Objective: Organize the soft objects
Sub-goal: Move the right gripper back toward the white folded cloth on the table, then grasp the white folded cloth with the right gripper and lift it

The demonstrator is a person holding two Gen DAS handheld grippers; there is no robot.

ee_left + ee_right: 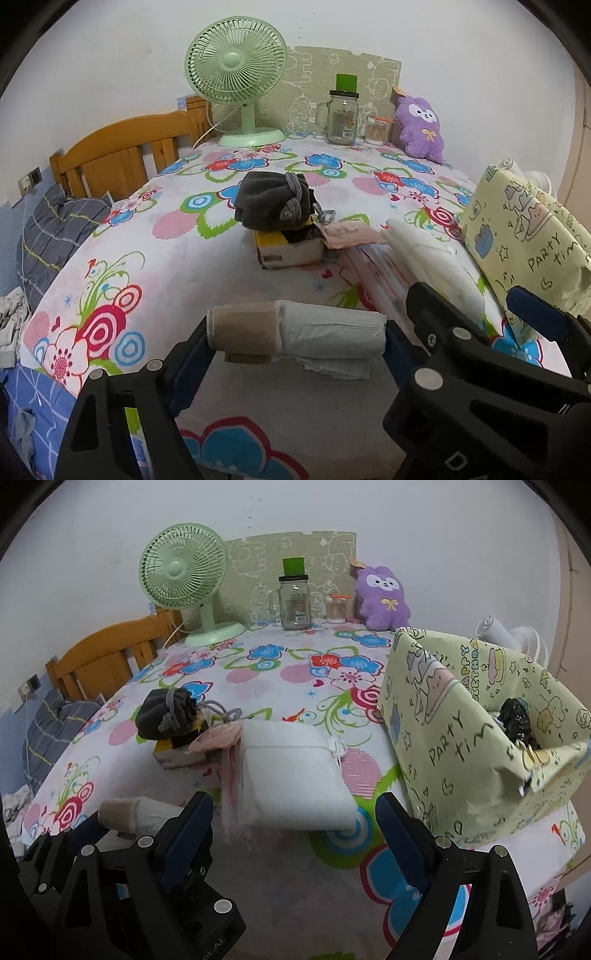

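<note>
left gripper (297, 332): jaws set wide, one at each end of the rolled grey cloth; pads look to be touching both ends, real clamping cannot be told.
rolled grey cloth (295, 328): near left of the table, lying flat; long axis running left-right, straight across the gap between the jaws; tan band wrapped round its left end.
floral tablecloth (184, 258): covers the whole table top.
dark pouch (273, 201): centre, grey drawstring, sitting on top of a small yellow-and-white box (288, 251); well beyond the roll.
pink cloth (347, 234): flat, just right of the box, partly under the white pad.
folded white pad (291, 775): centre right, long axis running near-far, near edge just beyond the right jaws.
right gripper (295, 834): jaws wide apart, nothing between them, hovering short of the white pad.
yellow party box (480, 738): right side, open top, something dark already inside; judged the likely destination.
nearer arm: left for the roll, right for the white pad and the yellow party box.
counts: 1 roll, 1 pouch, 1 pink cloth, 1 white pad, 1 small box, 1 party box.
far edge, left to right: 1 green fan (236, 77), 1 glass jar (341, 116), 1 purple plush (421, 129).
</note>
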